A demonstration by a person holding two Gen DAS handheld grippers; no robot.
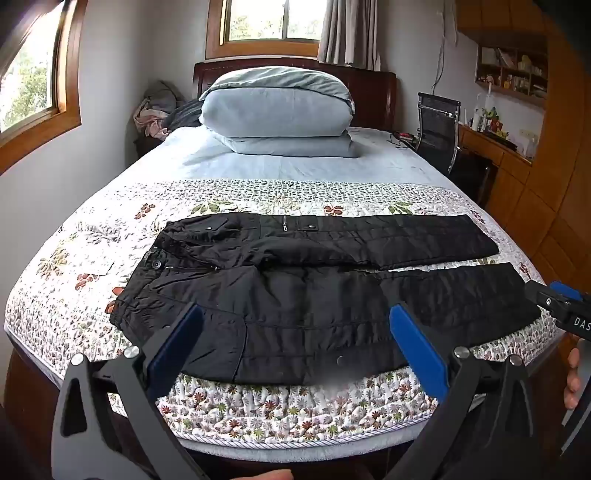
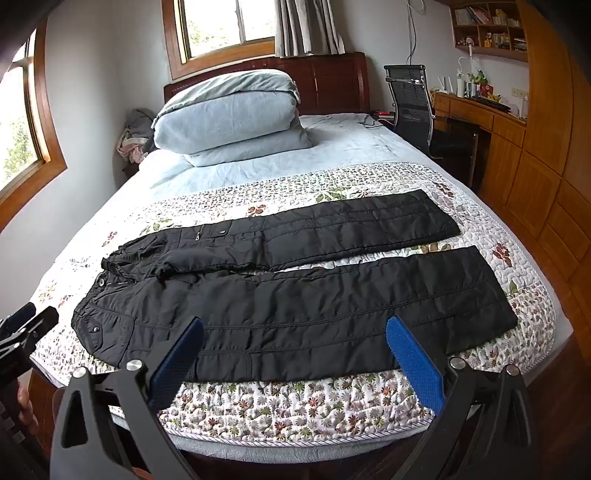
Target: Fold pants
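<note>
Black puffy pants (image 1: 314, 280) flat on flowery quilt (image 1: 288, 406), legs apart. Left gripper (image 1: 295, 339) and right gripper (image 2: 293, 347) above near edge, wide open, holding nothing.

I'm working in a home bedroom: a bed (image 1: 369, 424) with a wooden headboard (image 1: 373, 92), folded duvet (image 1: 277, 107), curtained window (image 1: 273, 18), and a desk (image 2: 476, 107) with a chair (image 2: 410, 99).
</note>
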